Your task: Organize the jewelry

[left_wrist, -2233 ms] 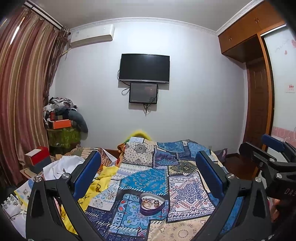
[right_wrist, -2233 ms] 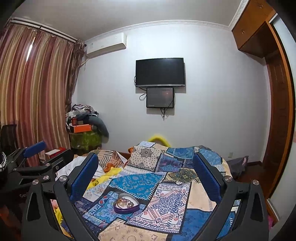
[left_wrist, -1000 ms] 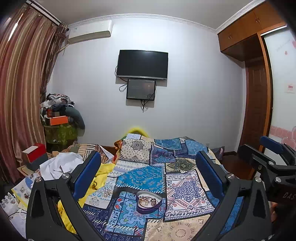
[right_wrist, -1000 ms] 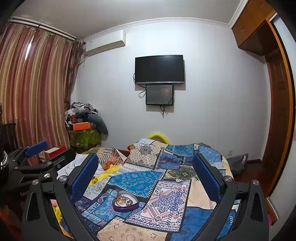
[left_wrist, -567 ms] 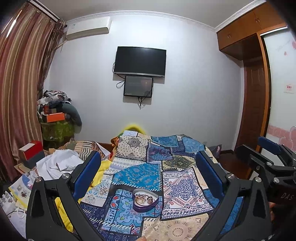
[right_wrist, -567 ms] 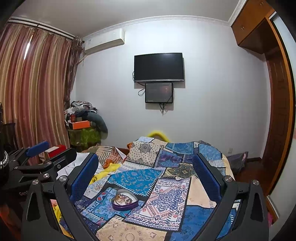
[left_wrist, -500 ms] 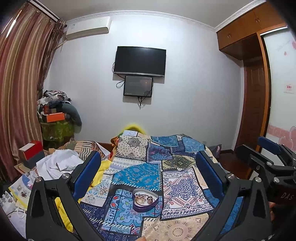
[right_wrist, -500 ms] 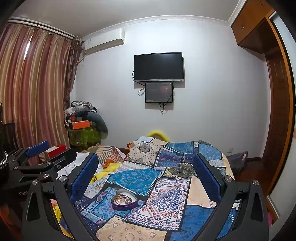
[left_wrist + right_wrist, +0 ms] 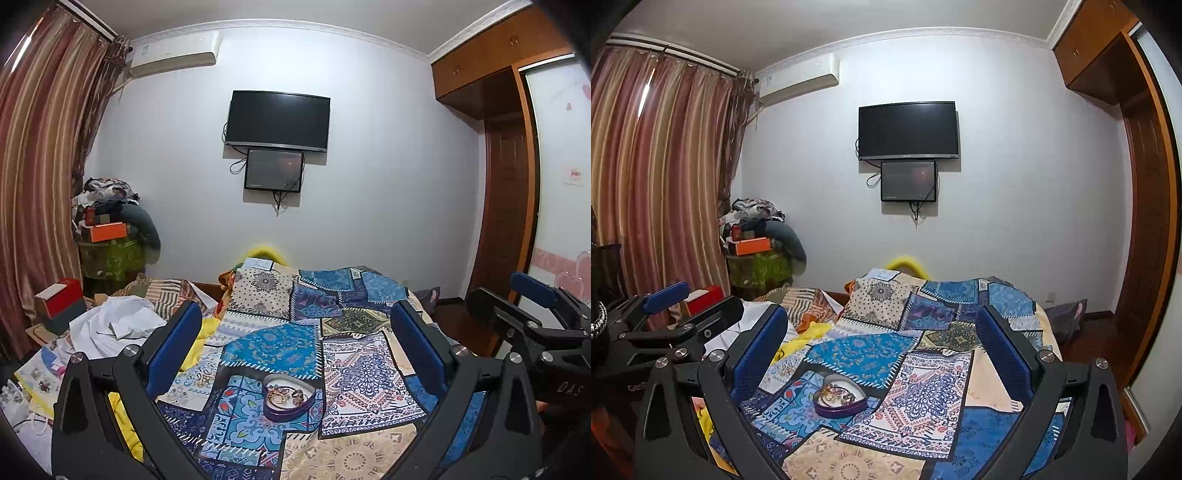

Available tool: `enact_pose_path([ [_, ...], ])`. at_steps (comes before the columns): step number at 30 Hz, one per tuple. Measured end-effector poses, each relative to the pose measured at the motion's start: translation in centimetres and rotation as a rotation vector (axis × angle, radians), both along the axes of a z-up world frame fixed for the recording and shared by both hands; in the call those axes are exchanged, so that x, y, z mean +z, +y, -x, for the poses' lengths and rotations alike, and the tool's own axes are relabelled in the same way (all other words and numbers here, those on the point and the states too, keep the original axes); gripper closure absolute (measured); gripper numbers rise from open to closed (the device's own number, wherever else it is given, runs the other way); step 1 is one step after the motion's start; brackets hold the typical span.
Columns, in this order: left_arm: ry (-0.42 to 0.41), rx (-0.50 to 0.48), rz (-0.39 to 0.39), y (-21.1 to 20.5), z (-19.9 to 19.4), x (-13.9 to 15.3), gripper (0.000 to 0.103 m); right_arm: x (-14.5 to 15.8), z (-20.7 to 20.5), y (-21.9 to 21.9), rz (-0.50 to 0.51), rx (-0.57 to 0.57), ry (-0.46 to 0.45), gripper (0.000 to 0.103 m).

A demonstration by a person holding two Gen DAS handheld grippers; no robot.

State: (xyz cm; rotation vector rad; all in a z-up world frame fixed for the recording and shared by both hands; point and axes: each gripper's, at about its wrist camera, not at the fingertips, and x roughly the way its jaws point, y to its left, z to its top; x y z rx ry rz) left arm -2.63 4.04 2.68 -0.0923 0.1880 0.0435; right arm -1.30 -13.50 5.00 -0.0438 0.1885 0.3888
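Observation:
A purple heart-shaped jewelry box [image 9: 288, 397] [image 9: 840, 398] lies open on the patchwork bedspread [image 9: 354, 373] [image 9: 923, 391], with a tangle of gold and pearly pieces inside. My left gripper [image 9: 293, 319] hangs above the bed, open and empty, the box below and between its blue fingers [image 9: 173, 347]. My right gripper [image 9: 877, 321] is open and empty too, with the box low and left of centre. Each gripper shows at the edge of the other's view, the right gripper [image 9: 532, 295] and the left gripper [image 9: 666, 291].
A white garment [image 9: 114, 325], yellow cloth [image 9: 199, 332] and papers [image 9: 40, 373] lie on the bed's left side. A red box [image 9: 61, 295] and a piled green stand [image 9: 110, 254] sit by the striped curtain [image 9: 33, 184]. A television [image 9: 277, 120] hangs on the far wall; a wooden wardrobe [image 9: 506, 184] stands right.
Both views have tilted slightly upward and drifted, so the television and wall sit lower in frame than 2 s ago. The box has shifted a little left. Both grippers stayed open.

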Motion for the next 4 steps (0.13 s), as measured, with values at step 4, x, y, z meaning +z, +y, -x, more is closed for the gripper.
enact_pose_path([
  [4,0.000,0.004,0.005,0.30,-0.12,-0.13,0.000,-0.06,-0.09,0.21,0.006,0.000,0.003,0.002],
])
